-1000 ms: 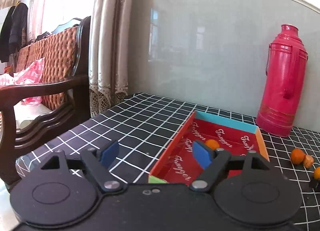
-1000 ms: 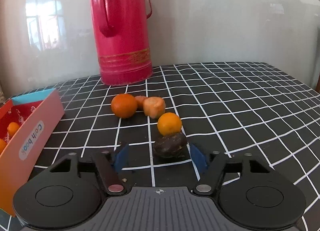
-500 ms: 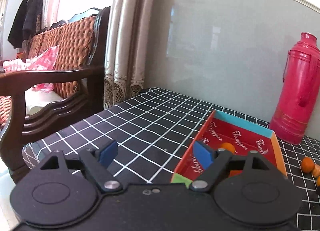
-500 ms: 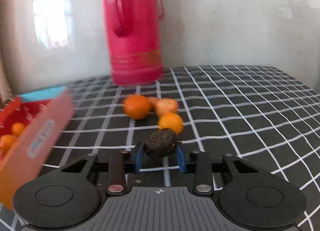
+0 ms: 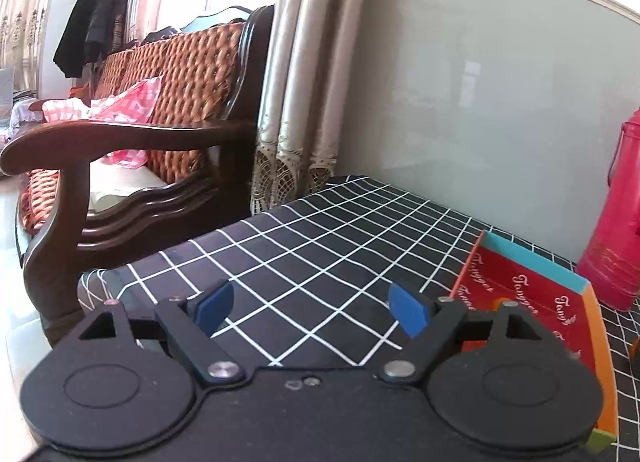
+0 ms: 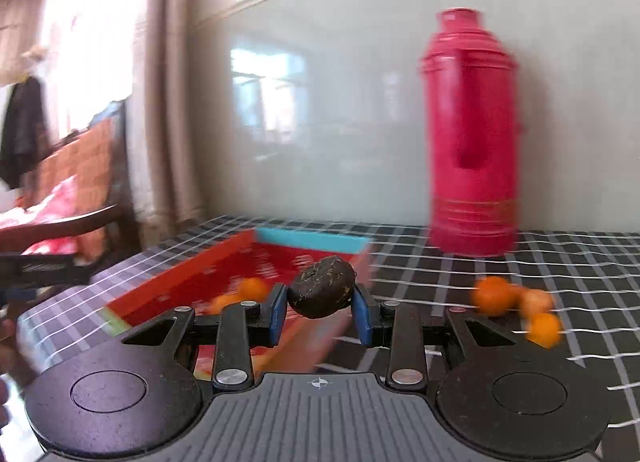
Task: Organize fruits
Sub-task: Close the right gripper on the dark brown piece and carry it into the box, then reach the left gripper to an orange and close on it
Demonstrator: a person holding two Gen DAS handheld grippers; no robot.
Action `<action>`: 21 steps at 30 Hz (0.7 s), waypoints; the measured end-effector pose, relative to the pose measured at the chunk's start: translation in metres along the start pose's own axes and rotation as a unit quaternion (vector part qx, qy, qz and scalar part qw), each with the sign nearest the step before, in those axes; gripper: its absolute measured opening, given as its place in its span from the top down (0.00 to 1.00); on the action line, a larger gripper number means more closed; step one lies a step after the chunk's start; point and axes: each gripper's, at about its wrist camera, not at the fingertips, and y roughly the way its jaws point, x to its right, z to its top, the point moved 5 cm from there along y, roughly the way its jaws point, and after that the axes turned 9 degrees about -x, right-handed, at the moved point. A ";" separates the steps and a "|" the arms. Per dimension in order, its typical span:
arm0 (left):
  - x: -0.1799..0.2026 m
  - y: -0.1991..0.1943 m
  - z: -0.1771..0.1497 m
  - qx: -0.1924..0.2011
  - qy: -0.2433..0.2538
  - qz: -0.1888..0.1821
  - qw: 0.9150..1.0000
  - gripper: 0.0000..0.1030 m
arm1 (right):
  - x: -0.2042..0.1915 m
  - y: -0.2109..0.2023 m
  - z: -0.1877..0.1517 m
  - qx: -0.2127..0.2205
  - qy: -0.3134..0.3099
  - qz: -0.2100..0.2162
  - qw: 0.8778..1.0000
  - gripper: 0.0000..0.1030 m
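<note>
Since the earlier frame the right gripper (image 6: 320, 312) has closed its blue pads on the dark brown, wrinkled round fruit (image 6: 322, 292), lifted it off the black white-grid tablecloth (image 6: 580, 262) and swung it toward the shallow red cardboard tray with a blue end wall (image 6: 312, 240). The fruit now hangs pinched between the pads, in front of the tray's near part. The left gripper (image 5: 312, 312) stands spread and empty beside the tray. Advice: carry further over the tray floor, clear of the small orange fruits (image 6: 254, 288) lying there, lower, then release. Beyond, loose orange fruits (image 6: 494, 296) await by the tall red thermos flask (image 6: 472, 134).
</note>
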 end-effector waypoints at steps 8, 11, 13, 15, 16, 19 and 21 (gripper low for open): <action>-0.005 0.001 -0.002 0.003 0.010 0.008 1.000 0.24 | -0.035 0.023 -0.010 -0.033 -0.039 0.016 0.999 0.66; -0.008 0.002 -0.001 0.003 0.008 0.010 1.000 0.24 | -0.034 0.023 -0.010 -0.026 -0.045 0.002 0.999 0.61; -0.009 0.002 -0.001 0.002 0.004 0.009 1.000 0.24 | -0.031 0.017 -0.008 -0.007 -0.038 -0.009 0.999 0.32; -0.008 0.002 0.000 0.002 0.002 0.007 1.000 0.24 | -0.024 0.009 -0.005 0.023 -0.024 -0.024 0.999 0.03; -0.006 0.001 0.000 0.003 0.004 0.006 1.000 0.24 | -0.022 0.005 -0.003 0.034 -0.020 -0.021 0.999 0.03; 0.000 -0.001 -0.001 0.007 0.014 0.004 1.000 0.24 | -0.017 0.001 0.000 0.041 -0.014 -0.033 0.999 0.03; 0.004 -0.003 -0.002 0.011 0.020 0.003 1.000 0.24 | -0.012 0.001 0.001 0.040 -0.008 -0.046 0.998 0.03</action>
